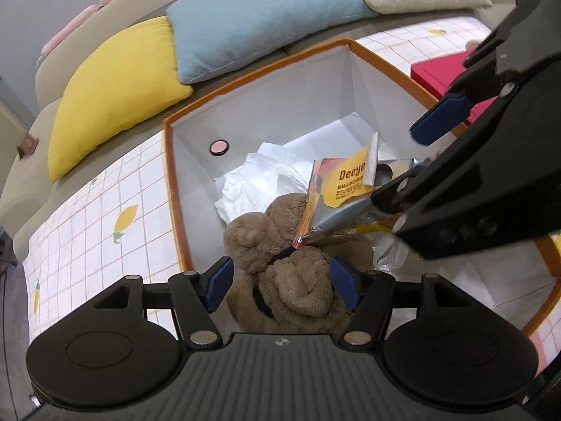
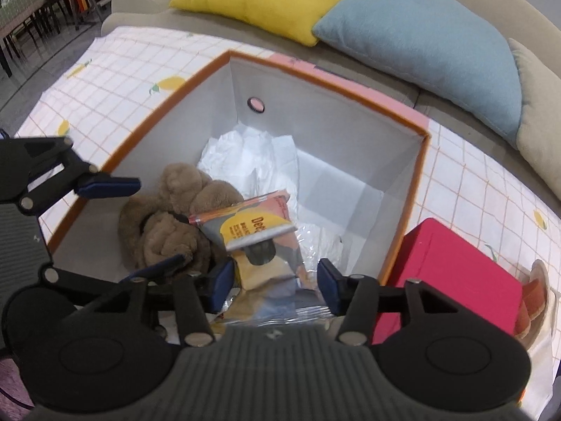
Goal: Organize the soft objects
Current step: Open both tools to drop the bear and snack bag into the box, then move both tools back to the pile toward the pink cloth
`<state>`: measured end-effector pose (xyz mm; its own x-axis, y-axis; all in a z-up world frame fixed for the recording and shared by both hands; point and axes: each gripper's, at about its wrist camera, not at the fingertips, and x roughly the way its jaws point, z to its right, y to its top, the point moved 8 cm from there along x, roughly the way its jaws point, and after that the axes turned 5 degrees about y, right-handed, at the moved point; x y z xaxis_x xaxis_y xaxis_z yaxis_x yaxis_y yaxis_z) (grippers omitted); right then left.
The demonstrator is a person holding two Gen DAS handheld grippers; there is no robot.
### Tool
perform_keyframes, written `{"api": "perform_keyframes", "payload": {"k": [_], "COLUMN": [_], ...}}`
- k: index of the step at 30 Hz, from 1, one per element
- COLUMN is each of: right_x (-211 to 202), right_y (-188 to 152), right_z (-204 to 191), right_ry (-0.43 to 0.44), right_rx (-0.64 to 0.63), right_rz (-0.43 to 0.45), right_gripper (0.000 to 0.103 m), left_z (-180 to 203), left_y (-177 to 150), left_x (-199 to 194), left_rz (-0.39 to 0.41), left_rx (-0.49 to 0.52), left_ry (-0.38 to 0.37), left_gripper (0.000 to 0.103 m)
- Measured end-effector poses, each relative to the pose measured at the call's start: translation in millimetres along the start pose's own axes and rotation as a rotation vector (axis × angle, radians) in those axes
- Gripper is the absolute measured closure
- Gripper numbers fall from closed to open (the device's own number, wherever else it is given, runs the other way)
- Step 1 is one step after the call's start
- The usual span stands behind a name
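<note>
Both grippers hovered over the orange-rimmed white fabric box (image 2: pixel 419 161): left gripper (image 1: pixel 280 286) spread wide around the brown plush bear (image 1: pixel 280 273), unclamped; right gripper (image 2: pixel 275 286) apart above the yellow snack packet (image 2: pixel 259 231). Free floor lay toward two o'clock.

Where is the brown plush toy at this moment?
The brown plush toy lies inside the orange-rimmed box, at its near left side, beside the white paper and under the snack packet.

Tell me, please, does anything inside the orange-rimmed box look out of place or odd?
Yes. In the box, a torn-open snack packet lies on the brown plush toy, beside crumpled white paper. Among soft things, an opened wrapper looks like rubbish.
</note>
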<state>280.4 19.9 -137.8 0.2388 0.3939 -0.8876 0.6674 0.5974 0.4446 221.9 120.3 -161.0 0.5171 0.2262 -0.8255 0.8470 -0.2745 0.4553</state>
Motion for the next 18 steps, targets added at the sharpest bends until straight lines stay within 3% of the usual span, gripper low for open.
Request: {"api": "perform_keyframes", "payload": {"k": [9, 14, 18], "right_x": [-52.7, -89.4, -118.6], "right_y": [-4.9, -21.4, -44.4], "right_z": [12.5, 22.0, 33.3], "right_ry": [-0.058, -0.095, -0.122], "right_rx": [0.018, 0.049, 0.109], "right_rz": [0.102, 0.197, 0.282], "right_gripper": [0.040, 0.038, 0.037], "left_z": [-2.4, 5.2, 18.2], "left_y": [2.5, 11.5, 18.1], "left_x": [-34.9, -63.1, -89.5], "left_rz": [0.025, 0.096, 0.173], "left_rx": [-0.121, -0.158, -0.204], "left_ry": [-0.017, -0.016, -0.058], "left_gripper": [0.028, 0.028, 0.028]}}
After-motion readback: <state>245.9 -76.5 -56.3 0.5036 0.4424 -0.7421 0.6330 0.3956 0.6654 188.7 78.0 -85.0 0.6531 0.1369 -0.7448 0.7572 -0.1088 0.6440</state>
